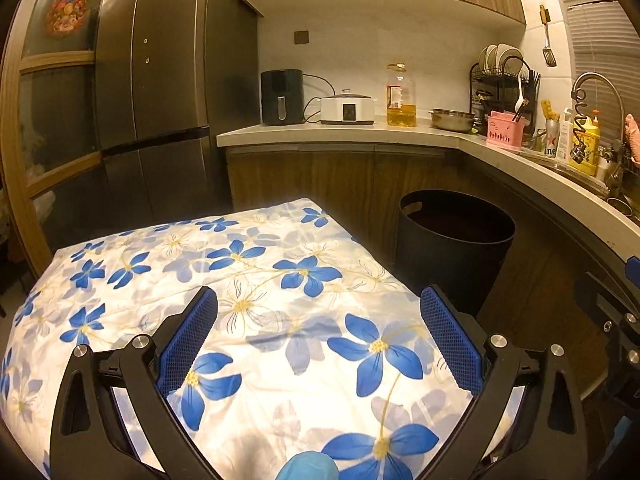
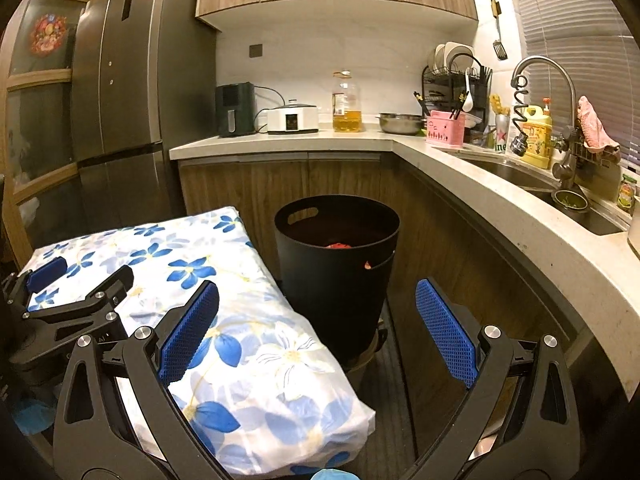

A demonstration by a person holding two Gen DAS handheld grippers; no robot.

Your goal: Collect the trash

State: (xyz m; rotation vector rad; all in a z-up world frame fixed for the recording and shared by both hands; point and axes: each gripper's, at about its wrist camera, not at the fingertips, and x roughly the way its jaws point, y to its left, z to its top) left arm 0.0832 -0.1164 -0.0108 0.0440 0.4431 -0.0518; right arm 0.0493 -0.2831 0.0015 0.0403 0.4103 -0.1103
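A black round trash bin [image 2: 338, 254] stands on the floor against the cabinets, right of a table under a white cloth with blue flowers [image 1: 248, 280]. Something red [image 2: 338, 245] lies inside the bin. My left gripper [image 1: 318, 300] hovers open over the cloth with nothing between its blue pads; the bin [image 1: 454, 248] is ahead to its right. My right gripper [image 2: 318, 296] is open and empty, facing the bin from just in front of it. The left gripper [image 2: 76, 280] shows at the left of the right wrist view, over the cloth [image 2: 240, 320].
An L-shaped counter [image 2: 500, 196] wraps the back and right, bearing an air fryer [image 2: 235, 109], a cooker [image 2: 293, 119], an oil bottle [image 2: 346, 104], a steel bowl [image 2: 400, 123], a dish rack [image 2: 456, 80] and a sink with faucet [image 2: 544, 80]. A dark fridge [image 2: 132, 92] stands at left.
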